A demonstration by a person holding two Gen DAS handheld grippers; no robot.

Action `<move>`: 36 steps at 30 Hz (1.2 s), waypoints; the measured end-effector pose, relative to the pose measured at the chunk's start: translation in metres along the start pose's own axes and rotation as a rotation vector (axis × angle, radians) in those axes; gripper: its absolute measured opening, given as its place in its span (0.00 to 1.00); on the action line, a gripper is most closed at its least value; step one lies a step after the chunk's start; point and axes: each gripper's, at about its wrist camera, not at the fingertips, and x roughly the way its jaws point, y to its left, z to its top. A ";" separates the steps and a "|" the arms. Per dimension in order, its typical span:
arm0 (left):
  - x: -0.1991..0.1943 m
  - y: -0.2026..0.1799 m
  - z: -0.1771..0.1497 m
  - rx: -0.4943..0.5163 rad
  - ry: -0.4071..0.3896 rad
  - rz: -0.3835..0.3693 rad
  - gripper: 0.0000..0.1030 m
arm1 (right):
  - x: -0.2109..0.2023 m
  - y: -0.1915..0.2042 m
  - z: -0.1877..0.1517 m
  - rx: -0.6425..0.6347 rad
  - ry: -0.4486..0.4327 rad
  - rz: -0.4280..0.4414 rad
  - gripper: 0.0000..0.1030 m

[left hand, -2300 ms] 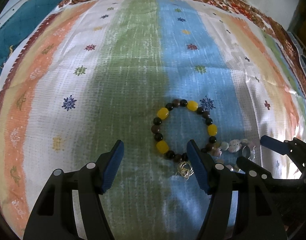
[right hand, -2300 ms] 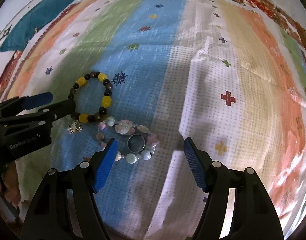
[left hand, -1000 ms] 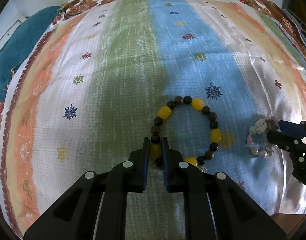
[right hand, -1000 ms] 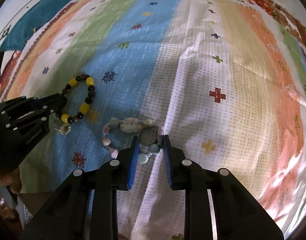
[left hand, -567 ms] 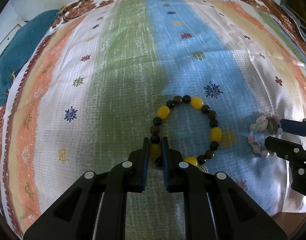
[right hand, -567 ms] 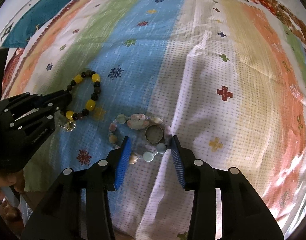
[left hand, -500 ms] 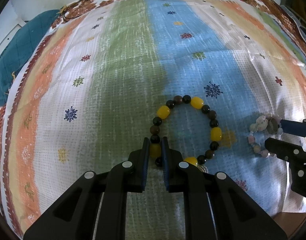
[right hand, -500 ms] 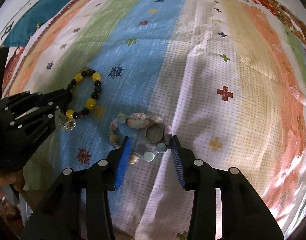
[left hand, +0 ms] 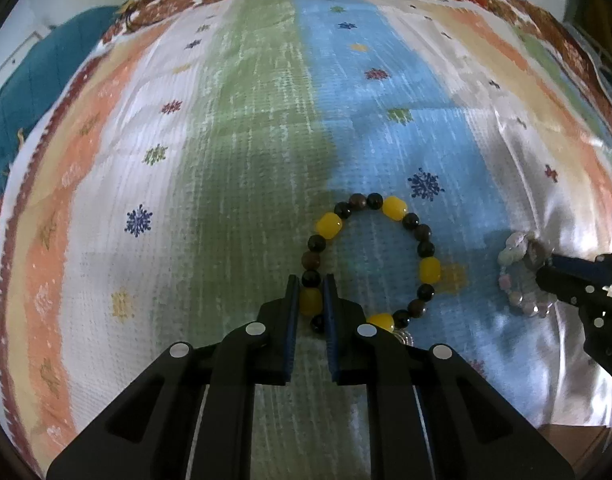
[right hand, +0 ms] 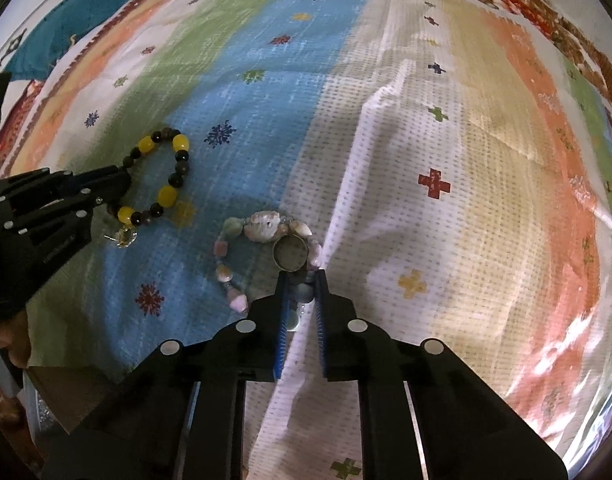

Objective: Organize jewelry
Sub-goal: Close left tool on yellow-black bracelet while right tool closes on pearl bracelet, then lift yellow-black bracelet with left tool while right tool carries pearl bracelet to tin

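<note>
A yellow and dark bead bracelet [left hand: 386, 236] lies on the striped cloth [left hand: 226, 160]. My left gripper [left hand: 311, 300] is shut on one of its yellow beads at the near left of the loop. The bracelet also shows in the right wrist view [right hand: 166, 184]. A pastel shell and stone bracelet [right hand: 258, 240] lies to its right, with a metal ring [right hand: 290, 255] resting inside its loop. My right gripper [right hand: 300, 292] is shut on the near beads of the pastel bracelet, just below the ring. That bracelet also shows in the left wrist view [left hand: 518, 276].
A small silver charm [right hand: 124, 236] lies by the near edge of the yellow bracelet. The cloth's near edge [right hand: 66, 364] is close behind the jewelry, with brown table below. A teal cushion [left hand: 22, 92] lies at the far left.
My right gripper was open around the pastel bracelet half a second ago and has closed on its near beads. My left gripper has stayed shut on the yellow bead.
</note>
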 end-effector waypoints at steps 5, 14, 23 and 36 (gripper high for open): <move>-0.011 -0.001 0.000 0.003 -0.032 0.014 0.11 | -0.007 -0.002 -0.001 0.011 -0.019 0.017 0.11; -0.040 -0.005 0.004 0.010 -0.084 0.003 0.11 | -0.029 -0.006 -0.006 0.020 -0.077 0.045 0.11; -0.058 -0.002 0.004 -0.006 -0.113 -0.011 0.11 | -0.044 0.001 -0.003 0.017 -0.132 0.065 0.11; -0.097 0.003 -0.005 -0.003 -0.167 -0.018 0.11 | -0.075 0.011 -0.013 -0.006 -0.208 0.103 0.11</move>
